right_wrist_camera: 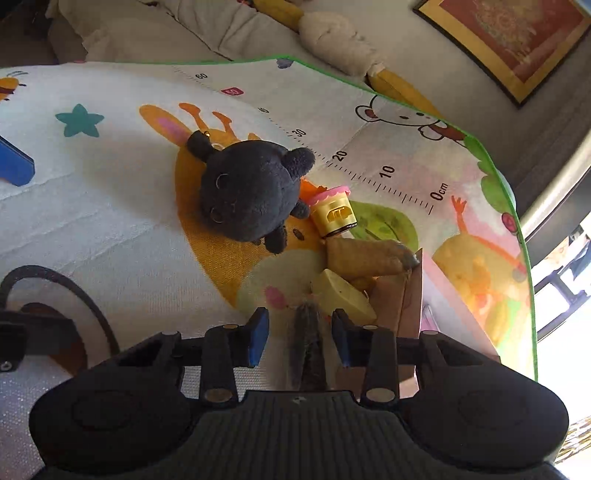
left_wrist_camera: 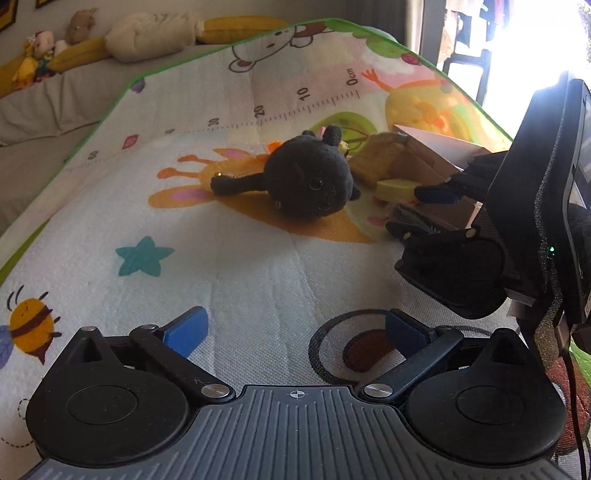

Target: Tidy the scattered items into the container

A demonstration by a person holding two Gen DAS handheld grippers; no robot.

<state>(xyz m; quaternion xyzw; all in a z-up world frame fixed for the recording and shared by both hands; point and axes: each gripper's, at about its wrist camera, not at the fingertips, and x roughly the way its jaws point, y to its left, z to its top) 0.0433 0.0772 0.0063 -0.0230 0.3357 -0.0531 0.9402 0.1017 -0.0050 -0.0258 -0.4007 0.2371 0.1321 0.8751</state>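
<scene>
A black round plush toy [left_wrist_camera: 308, 181] [right_wrist_camera: 245, 195] lies on the printed play mat [left_wrist_camera: 221, 258]. Beside it are a yellow cup with a pink rim [right_wrist_camera: 332, 212], a tan plush piece [right_wrist_camera: 365, 258] [left_wrist_camera: 380, 157], a pale yellow block [right_wrist_camera: 341, 295] [left_wrist_camera: 393, 189] and a cardboard box [right_wrist_camera: 406, 306] [left_wrist_camera: 436, 162]. My right gripper [right_wrist_camera: 299, 332] [left_wrist_camera: 421, 206] is open, its fingers either side of a dark furry object [right_wrist_camera: 306, 343] next to the box. My left gripper [left_wrist_camera: 295, 328] is open and empty, low over the mat, short of the black plush.
Stuffed toys and a long yellow cushion [left_wrist_camera: 147, 33] line the wall behind the mat. A framed picture [right_wrist_camera: 517, 40] hangs on the wall. A bright window [left_wrist_camera: 535, 44] is on the right. The mat's green edge [right_wrist_camera: 498, 173] runs near the box.
</scene>
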